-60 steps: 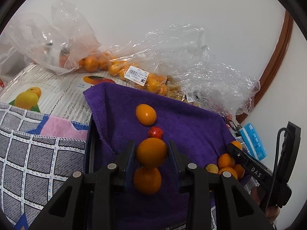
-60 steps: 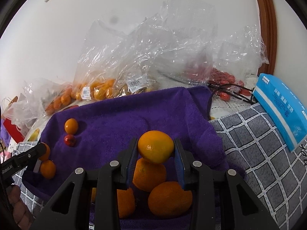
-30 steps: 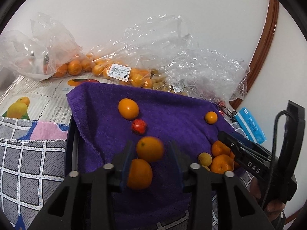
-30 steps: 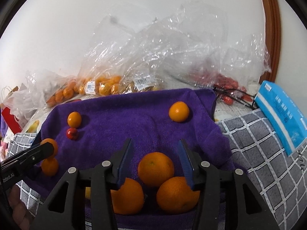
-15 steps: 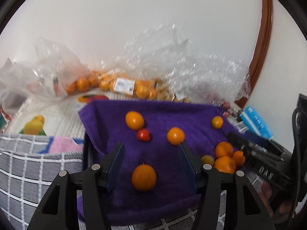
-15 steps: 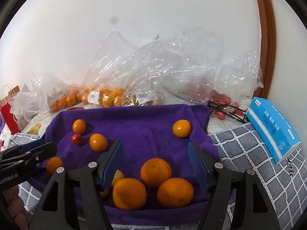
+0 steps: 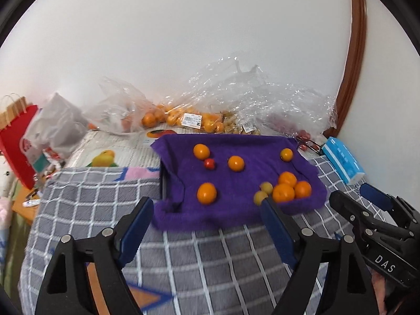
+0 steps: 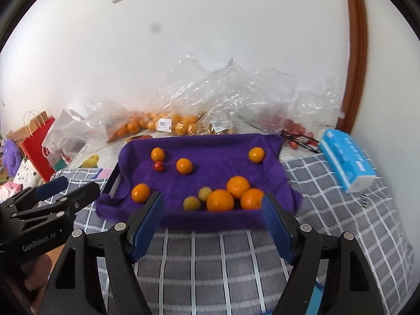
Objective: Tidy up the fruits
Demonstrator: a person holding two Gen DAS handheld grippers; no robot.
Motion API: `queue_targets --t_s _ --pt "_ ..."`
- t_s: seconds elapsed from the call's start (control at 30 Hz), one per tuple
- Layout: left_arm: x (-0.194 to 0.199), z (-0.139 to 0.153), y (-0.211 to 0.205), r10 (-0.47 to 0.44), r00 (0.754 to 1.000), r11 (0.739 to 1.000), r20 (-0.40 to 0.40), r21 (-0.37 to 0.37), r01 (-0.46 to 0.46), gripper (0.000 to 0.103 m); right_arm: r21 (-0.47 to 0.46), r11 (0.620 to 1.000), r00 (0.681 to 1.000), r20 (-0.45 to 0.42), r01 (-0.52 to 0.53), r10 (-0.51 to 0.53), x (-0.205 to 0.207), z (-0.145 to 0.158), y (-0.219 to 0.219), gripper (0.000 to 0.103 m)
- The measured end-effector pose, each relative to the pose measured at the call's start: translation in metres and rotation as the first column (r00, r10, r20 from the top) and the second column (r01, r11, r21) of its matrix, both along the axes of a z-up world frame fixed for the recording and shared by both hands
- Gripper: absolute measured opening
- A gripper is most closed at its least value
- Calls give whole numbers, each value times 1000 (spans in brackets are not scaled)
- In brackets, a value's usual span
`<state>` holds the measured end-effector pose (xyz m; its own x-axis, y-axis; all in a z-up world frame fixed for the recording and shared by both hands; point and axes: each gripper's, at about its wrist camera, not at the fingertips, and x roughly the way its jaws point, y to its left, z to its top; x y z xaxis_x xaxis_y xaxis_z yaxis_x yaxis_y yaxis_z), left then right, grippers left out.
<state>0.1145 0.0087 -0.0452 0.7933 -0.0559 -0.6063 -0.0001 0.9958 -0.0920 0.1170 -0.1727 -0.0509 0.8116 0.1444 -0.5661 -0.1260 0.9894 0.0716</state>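
Both our grippers [image 7: 207, 225] [image 8: 212, 223] are spreading, empty; fruit [image 8: 220, 200] sits scattered on the towel [image 8: 215, 168], bags [image 8: 162, 126] still unsorted.

The left gripper [image 7: 203, 211] is a black plastic frame of triangular cut-out arms, each with silver screw heads, ending in flat blue-padded fingers [image 7: 136, 223]. The right gripper [image 8: 211, 214] has the same black build, silver screws and blue fingers [image 8: 275, 225]. White lettering marks the bodies: "DAS" on the right one, "GenRobot.AI" on the left.
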Motion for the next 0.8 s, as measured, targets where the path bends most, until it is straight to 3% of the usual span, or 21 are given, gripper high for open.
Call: queue_targets --t_s 0.13,0.23,0.3,0.4,0.8 --pt "-30 9 0 1 1000 1000 -1 -12 -1 87 59 998 999 -45 -7 10 -27 9 -12 76" --pt "-52 17 1 14 1000 999 16 -34 -13 91 66 998 1000 -29 14 -12 -47 15 -22 77" --pt "-63 21 -2 16 1000 999 24 -34 -15 92 47 998 999 -2 38 -38 -60 17 -28 91" --pt "-78 27 -12 -4 999 1000 32 -13 5 93 49 997 998 29 61 -62 -80 20 -39 99" --pt "-92 35 -24 8 999 1000 48 -20 -7 94 9 996 995 51 90 -91 -107 32 -49 103"
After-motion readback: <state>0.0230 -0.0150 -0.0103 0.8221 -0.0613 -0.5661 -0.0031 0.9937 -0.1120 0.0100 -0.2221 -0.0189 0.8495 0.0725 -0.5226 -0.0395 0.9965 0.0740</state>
